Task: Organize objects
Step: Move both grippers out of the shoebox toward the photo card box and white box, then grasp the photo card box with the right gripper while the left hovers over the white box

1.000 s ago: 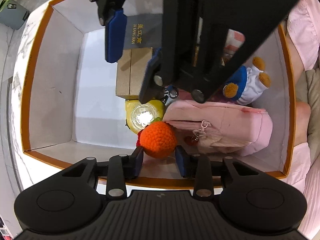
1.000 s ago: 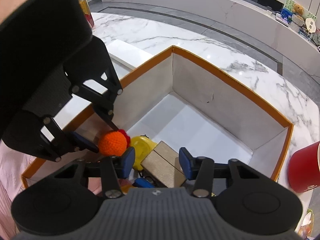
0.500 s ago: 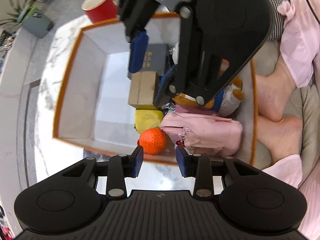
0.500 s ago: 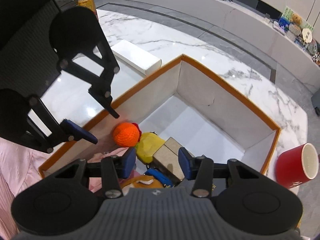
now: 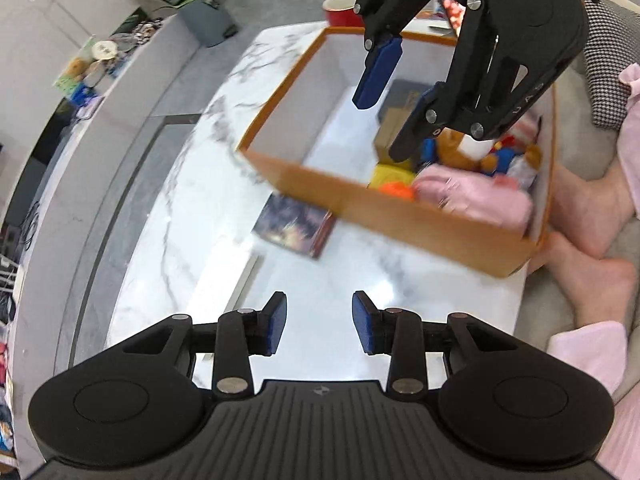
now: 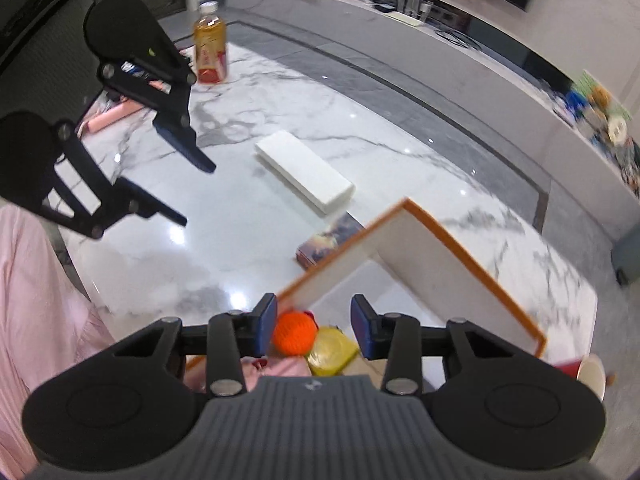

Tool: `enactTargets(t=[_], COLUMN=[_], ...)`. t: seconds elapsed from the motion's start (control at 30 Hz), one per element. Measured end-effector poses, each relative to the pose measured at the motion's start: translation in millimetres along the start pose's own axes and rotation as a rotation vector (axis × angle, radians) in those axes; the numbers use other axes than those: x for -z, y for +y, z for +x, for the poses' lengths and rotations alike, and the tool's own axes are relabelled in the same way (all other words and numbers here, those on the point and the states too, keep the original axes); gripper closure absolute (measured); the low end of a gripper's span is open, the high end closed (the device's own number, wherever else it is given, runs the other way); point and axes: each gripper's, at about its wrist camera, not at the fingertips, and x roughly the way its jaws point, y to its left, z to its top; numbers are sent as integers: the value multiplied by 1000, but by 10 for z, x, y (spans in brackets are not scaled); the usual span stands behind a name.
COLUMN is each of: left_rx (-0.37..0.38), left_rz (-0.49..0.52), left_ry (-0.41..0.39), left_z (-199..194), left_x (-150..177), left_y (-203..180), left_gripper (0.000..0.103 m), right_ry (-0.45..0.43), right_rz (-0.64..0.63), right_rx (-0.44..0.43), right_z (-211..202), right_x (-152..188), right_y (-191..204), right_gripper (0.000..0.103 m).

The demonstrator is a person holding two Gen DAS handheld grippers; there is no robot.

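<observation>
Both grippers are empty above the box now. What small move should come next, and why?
Probably lower the left hand-held gripper toward the dark book lying on the marble table beside the orange box. Its jaws are open and empty, and the book is not yet in the box.

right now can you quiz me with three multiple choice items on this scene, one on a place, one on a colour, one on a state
1. Where is the orange ball?
A. in the box
B. on the table beside the bottle
C. between the left tool's pads

2. What colour is the cup behind the box?
A. blue
B. red
C. green

3. What does the left tool hold?
A. the book
B. the white block
C. nothing

Answers:
1 A, the ball lies inside the box by the yellow item.
2 B, the cup's wall is red.
3 C, only bare table shows between its pads.
</observation>
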Motion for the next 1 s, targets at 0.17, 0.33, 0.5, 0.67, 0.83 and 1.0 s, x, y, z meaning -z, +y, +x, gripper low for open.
enactTargets(t=[0.17,0.33,0.5,0.67,0.83,1.0], left_rx=[-60,-93,-101,-97,-34,-9], left_rz=[-68,-41,9,57,87,88], left_ry=[-29,-48,-39,-39,-7,-16], left_z=[101,439,952,1331,1603,1730], left_x=[223,302,326,337,318,337], left_y=[233,471,684,922,1109,1246], left_gripper=[52,35,33,23,17,17], right_ry=[53,135,218,338,406,485], right_rz=[-85,-192,-392,-499,-564,-642], right_rx=[-6,-41,-40,-123,-142,-179], right_z=[308,723,1198,1612,1932,2190], right_x=[-274,-543,-696,-792,-926,-990], right_y=[136,207,223,105,5,34], right_gripper=[54,41,31,20,12,11])
